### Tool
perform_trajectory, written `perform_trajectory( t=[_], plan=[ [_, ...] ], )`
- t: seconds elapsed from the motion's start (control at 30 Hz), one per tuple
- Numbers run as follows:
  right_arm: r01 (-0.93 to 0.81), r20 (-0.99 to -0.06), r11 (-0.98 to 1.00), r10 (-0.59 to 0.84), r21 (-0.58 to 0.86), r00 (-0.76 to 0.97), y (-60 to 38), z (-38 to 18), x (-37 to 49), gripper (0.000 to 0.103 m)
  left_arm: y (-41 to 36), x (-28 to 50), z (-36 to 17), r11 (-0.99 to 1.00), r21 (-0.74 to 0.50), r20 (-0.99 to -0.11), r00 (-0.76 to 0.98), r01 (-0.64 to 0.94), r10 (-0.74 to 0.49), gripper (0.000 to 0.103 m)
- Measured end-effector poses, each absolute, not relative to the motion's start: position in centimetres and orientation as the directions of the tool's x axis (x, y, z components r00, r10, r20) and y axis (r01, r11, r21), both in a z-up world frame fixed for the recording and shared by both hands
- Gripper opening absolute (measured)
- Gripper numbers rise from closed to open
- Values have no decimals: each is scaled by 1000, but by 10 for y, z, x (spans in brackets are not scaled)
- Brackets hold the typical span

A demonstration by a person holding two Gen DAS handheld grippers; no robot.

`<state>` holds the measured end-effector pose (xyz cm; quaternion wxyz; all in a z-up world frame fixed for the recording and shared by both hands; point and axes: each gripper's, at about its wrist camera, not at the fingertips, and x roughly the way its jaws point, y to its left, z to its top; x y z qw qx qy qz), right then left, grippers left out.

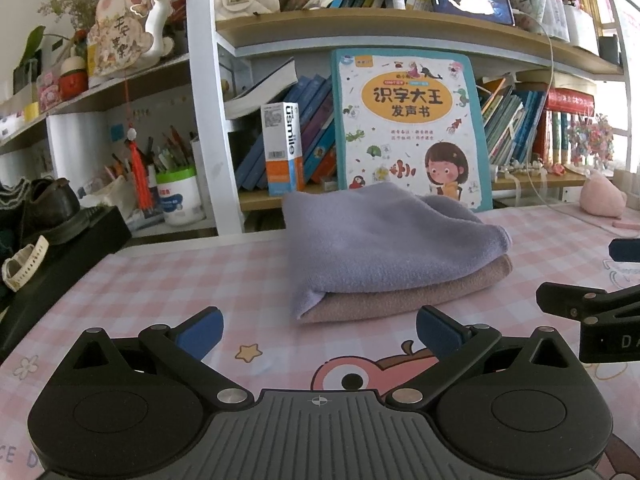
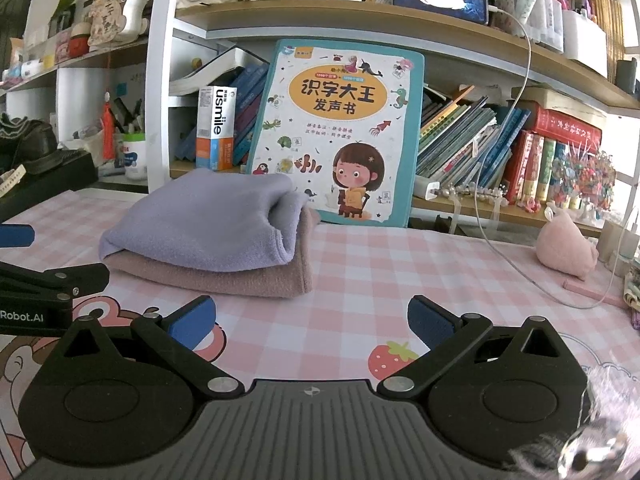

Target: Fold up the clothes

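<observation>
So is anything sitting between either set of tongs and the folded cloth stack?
Nothing visible. Only bare pink checked mat lies between the open left tongs and the lavender cloth stacked on the pink cloth; likewise for the open right tongs.

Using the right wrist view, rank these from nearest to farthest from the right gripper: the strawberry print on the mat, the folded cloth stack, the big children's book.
From the right gripper:
1. Strawberry print, on the mat just ahead, slightly right.
2. Folded cloth stack, farther ahead, to the left.
3. Children's book, upright against the shelf behind the stack.
</observation>
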<state>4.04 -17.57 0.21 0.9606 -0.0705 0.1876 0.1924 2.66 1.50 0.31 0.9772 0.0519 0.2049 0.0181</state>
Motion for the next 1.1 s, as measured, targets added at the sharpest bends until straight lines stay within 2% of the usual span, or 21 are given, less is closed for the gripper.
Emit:
perform_trajectory(
  t=[1.1],
  plan=[
    [-389,-387,919,337,-63,859,-176,2,40,103,15,26,4,995,103,-393,918,-15,55,103]
  ],
)
